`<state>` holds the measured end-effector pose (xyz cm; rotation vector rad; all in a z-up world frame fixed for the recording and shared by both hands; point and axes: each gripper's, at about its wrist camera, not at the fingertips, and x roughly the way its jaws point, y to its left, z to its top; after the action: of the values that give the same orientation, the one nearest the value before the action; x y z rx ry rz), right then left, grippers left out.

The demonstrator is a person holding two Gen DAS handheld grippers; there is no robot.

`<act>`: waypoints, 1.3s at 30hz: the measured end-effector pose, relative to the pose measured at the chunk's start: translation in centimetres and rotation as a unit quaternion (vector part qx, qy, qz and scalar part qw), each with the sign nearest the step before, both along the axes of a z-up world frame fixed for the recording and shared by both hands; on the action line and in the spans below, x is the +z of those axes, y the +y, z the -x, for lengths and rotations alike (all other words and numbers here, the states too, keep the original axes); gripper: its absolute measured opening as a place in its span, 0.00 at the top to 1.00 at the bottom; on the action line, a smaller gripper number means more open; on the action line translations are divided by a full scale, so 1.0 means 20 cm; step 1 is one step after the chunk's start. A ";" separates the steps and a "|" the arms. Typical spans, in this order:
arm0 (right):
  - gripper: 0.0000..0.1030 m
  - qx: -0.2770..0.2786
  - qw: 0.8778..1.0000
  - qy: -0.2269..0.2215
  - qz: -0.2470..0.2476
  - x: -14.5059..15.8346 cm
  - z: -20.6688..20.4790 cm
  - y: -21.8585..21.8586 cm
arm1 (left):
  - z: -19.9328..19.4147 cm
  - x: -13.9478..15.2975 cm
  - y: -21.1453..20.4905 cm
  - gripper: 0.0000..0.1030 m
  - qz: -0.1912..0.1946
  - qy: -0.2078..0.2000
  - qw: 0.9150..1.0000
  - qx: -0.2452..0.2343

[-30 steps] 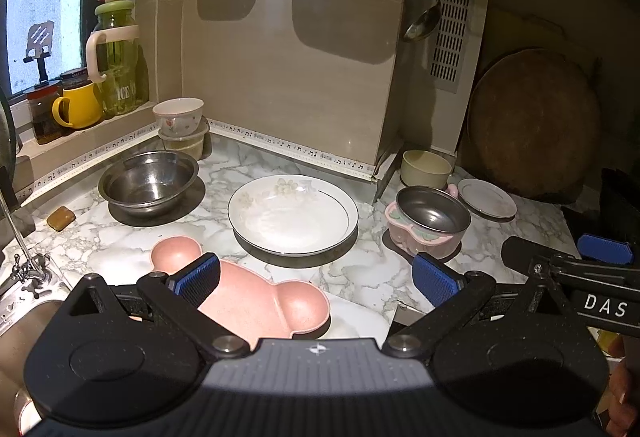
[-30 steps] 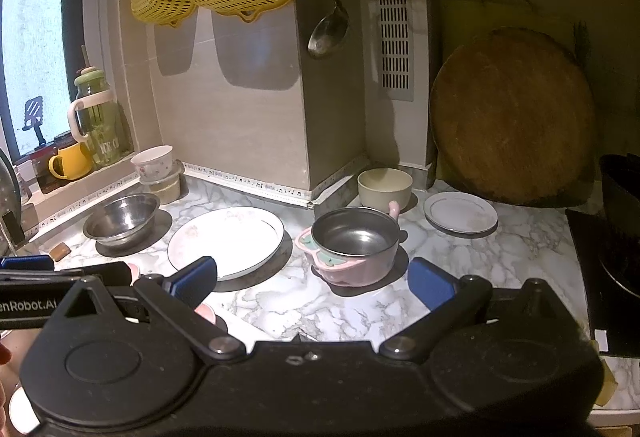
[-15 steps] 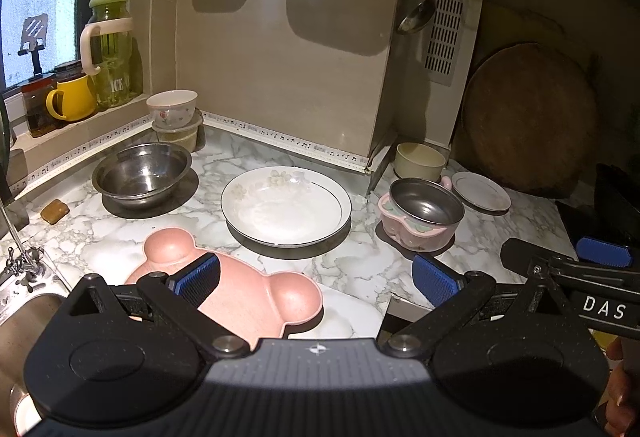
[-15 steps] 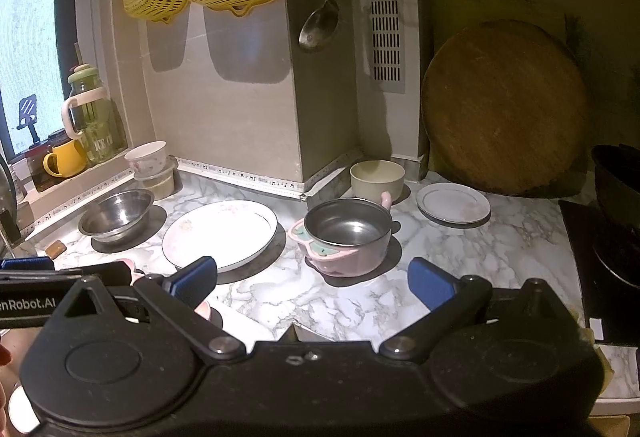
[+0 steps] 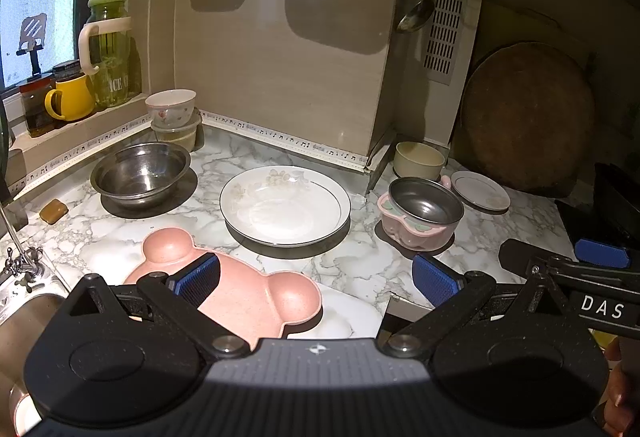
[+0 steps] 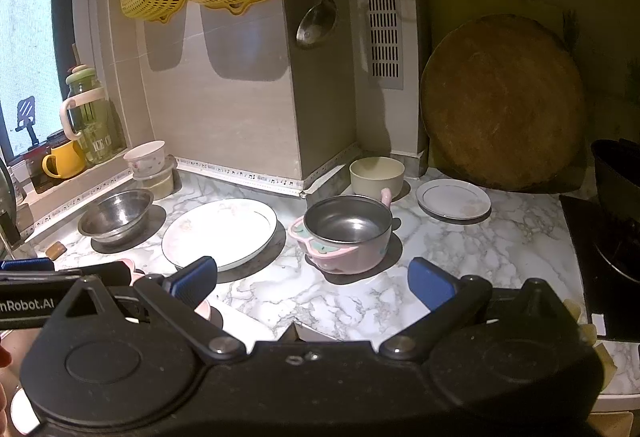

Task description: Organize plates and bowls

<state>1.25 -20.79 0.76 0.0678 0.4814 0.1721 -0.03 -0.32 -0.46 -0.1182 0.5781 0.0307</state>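
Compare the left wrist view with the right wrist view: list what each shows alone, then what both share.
Left wrist only: the whole pink bear-shaped divided plate and the sink corner.

Right wrist only: the black pot on the dark cooktop at the far right.

Both: the large white plate, steel bowl, pink steel-lined bowl, small white saucer, and cream bowl.

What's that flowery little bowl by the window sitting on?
The flowery bowl sits on a lidded clear tub holding something pale. What the contents are, I cannot tell, and the bowl's inside is hidden from both cameras.
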 end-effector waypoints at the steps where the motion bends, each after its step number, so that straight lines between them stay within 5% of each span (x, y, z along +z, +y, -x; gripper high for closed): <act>1: 0.01 0.000 1.000 0.000 0.000 0.00 0.00 0.00 | 0.00 0.00 0.00 0.00 0.000 0.000 1.000 0.000; 21: 0.02 -0.001 1.000 0.010 -0.004 -0.02 -0.09 -0.02 | -0.09 -0.02 -0.02 0.00 -0.004 0.007 1.000 -0.003; 39: 0.03 -0.041 0.999 0.009 0.020 -0.01 -0.56 -0.37 | -0.60 -0.03 -0.33 0.00 -0.035 0.041 0.995 -0.090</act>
<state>12.40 -28.13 0.66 0.0492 0.4981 0.0815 11.93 -6.96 -1.15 0.0035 0.6673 -0.1187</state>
